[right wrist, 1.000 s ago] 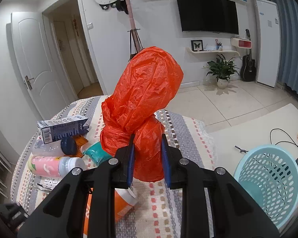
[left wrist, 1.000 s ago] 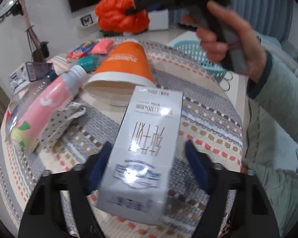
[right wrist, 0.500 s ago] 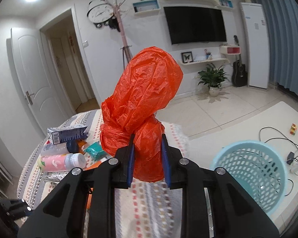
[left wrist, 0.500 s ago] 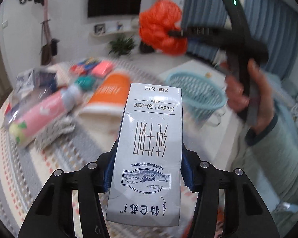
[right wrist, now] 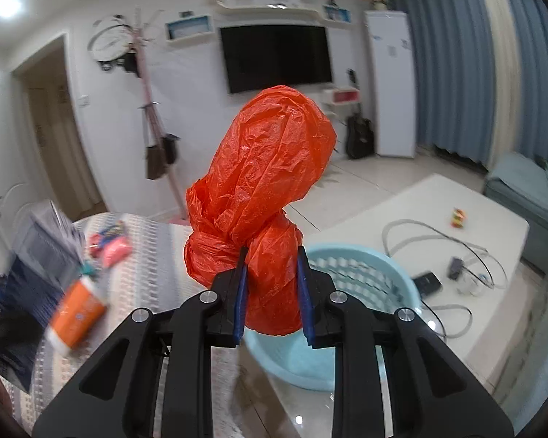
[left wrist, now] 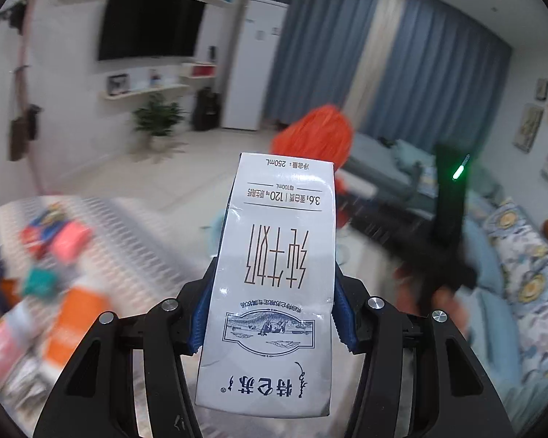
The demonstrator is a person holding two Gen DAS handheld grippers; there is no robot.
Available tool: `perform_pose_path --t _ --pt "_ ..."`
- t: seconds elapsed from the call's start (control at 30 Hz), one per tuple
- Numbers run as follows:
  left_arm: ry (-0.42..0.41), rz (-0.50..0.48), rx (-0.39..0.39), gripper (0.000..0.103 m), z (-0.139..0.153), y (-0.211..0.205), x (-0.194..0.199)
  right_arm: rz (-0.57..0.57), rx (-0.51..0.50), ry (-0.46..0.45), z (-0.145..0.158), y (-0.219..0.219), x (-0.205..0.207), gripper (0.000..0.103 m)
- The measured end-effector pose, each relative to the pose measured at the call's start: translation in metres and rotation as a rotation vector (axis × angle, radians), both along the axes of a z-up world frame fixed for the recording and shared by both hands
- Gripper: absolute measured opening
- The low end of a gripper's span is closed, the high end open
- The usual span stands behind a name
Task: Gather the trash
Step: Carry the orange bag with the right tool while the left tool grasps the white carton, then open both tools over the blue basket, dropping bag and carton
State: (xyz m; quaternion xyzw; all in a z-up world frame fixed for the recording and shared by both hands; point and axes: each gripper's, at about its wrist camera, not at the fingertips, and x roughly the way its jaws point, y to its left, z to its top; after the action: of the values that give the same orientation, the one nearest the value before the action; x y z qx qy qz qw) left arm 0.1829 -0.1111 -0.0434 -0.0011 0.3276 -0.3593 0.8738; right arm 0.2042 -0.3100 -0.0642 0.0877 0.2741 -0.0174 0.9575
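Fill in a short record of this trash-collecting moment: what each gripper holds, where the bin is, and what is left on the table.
left gripper: shut on milk carton
right gripper: shut on orange plastic bag
bin: light blue basket, below and behind the bag in the right wrist view
table: striped cloth; orange cup lying on its side, pink packet, other blurred litter
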Motion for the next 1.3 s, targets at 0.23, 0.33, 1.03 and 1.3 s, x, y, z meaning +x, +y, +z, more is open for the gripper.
perform_pose_path --t 0.23,0.33,1.03,1.3 --pt "0.041 0.002 0.086 0.052 -0.031 -0.067 0.045 -0.132 0.054 0.176 -0.051 -0.042 0.007 0.021" --pt "0.118 0.019 0.107 0.052 -0.058 -0.084 0.068 -0.173 0.058 0.281 -0.080 -0.048 0.012 0.021" --pt "0.259 0.095 0.079 0.064 -0.110 -0.097 0.109 -0.238 0.076 0.353 -0.096 -0.056 0.007 0.051" --pt "0.207 0.105 0.044 0.064 -0.087 -0.076 0.084 -0.210 0.042 0.309 -0.077 -0.036 0.003 0.051"
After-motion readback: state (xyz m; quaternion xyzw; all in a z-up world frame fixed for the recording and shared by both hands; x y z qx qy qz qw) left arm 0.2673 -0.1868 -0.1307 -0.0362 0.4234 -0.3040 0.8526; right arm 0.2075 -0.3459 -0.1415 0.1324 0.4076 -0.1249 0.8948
